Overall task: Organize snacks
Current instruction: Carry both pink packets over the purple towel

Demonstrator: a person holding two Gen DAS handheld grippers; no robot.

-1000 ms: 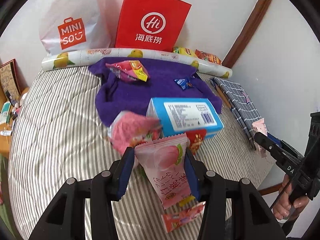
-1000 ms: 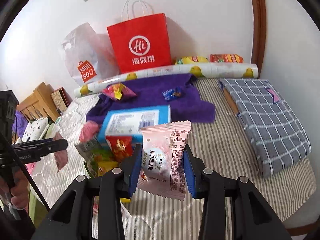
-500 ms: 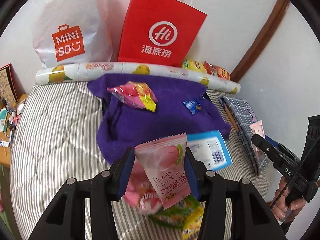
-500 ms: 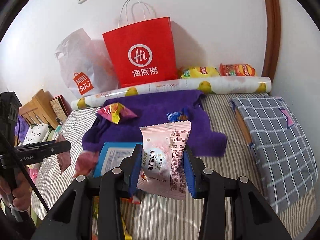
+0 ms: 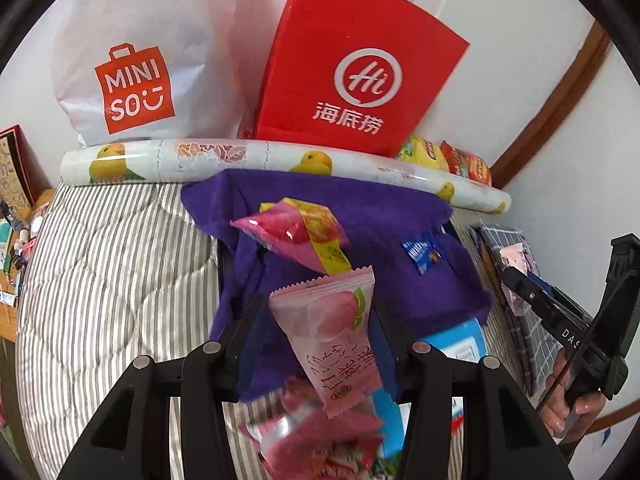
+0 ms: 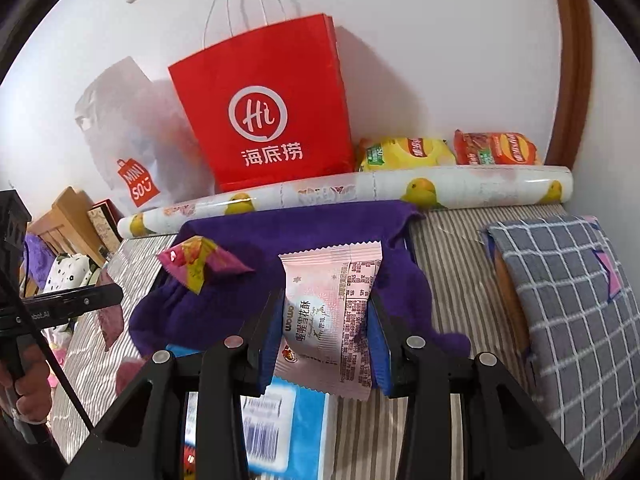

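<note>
I am in the carrying step. My left gripper (image 5: 320, 322) is clamped on a pink peach packet (image 5: 334, 332), and my right gripper (image 6: 326, 330) is clamped on a pale pink pastry packet (image 6: 334, 320). Both packets are lifted clear of the bed (image 5: 112, 264) and held over the near edge of the purple towel (image 5: 380, 236), which is spread toward the far side of the bed.

Two snacks already lie on the towel: a pink and yellow bag (image 5: 296, 232) on its left part and a small blue wrapper (image 5: 424, 252) on its right. I take the towel to be the gathering spot. Nearer to me, a blue box (image 6: 280, 432) and a blurred heap of other packets (image 5: 320, 440) still wait on the striped cover.

Next I judge each packet needs setting down on a bare patch of towel, between the bag and the blue wrapper, low enough not to flutter, and then each gripper opened. The wrappers are light and slick, so I should release them flat.
</note>
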